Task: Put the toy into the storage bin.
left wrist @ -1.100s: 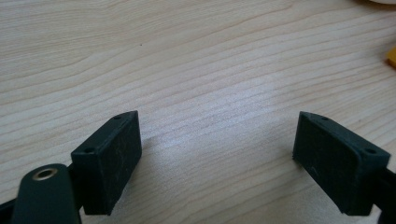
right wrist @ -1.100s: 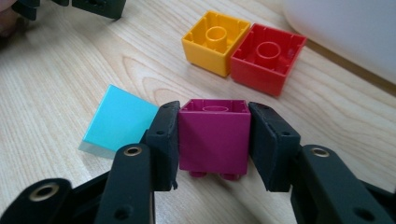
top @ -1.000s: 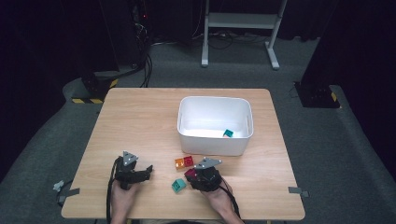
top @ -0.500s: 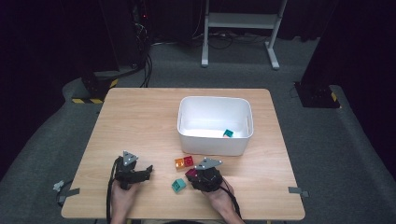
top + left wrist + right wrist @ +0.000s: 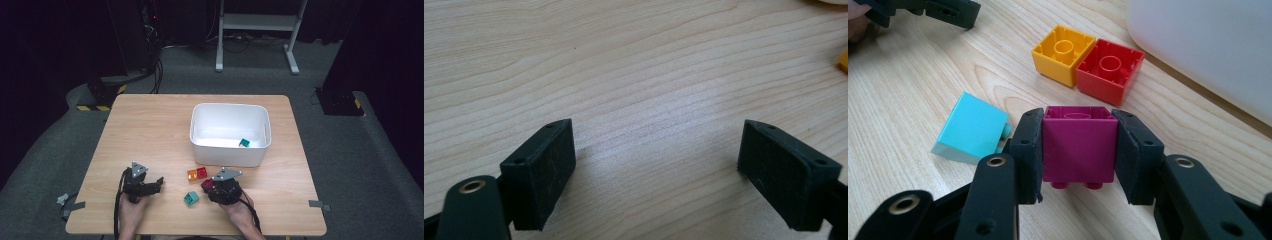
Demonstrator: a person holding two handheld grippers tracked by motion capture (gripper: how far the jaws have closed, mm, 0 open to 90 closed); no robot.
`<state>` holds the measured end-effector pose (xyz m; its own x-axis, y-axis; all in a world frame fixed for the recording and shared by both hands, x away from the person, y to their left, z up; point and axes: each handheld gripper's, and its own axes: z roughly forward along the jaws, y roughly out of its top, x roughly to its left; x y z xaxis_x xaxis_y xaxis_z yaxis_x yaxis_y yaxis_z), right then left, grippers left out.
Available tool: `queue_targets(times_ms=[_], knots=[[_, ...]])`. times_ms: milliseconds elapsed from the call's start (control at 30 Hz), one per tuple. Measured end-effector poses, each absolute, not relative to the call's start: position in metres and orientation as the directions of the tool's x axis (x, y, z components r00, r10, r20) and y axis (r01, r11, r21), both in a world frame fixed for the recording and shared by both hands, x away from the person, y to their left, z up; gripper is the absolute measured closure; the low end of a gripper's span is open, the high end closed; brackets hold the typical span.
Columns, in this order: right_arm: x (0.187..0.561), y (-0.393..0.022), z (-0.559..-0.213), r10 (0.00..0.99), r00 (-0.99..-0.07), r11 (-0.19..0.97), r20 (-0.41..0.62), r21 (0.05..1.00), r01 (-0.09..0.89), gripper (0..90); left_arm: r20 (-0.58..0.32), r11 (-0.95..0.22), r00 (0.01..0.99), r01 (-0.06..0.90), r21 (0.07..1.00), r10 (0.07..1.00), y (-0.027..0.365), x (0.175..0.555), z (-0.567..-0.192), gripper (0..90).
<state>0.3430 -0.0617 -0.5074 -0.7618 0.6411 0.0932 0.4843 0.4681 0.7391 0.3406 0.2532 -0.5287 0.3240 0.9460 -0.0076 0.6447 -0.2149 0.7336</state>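
My right gripper (image 5: 1077, 150) is shut on a magenta brick (image 5: 1077, 146), its pads pressed on both sides; in the high view this gripper (image 5: 212, 186) sits near the front edge with the magenta brick (image 5: 207, 184) at its tip. A teal brick (image 5: 973, 128) lies on its side just left of it, the same teal brick (image 5: 191, 198) in the high view. An orange brick (image 5: 1063, 53) and a red brick (image 5: 1109, 69) lie upside down, touching, beyond it. My left gripper (image 5: 656, 165) stands open over bare wood, at the front left (image 5: 159, 182).
A white bin (image 5: 200, 142) stands behind the bricks with a green brick (image 5: 244, 143) inside. The orange brick (image 5: 192, 175) and red brick (image 5: 202, 172) lie just in front of its wall. The wooden table (image 5: 150, 125) has bare room at the left and back.
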Motion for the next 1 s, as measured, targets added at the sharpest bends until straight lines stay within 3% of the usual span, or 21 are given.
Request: queue_targets(times_ms=[1000], knots=[[0.346, -0.084, -0.478, 0.645, -0.756, 0.424, 0.109, 0.773, 0.473, 59.2, -0.008, -0.215, 0.324, 0.645, 0.734, 0.946, 0.253, 0.341, -0.529, 15.5]])
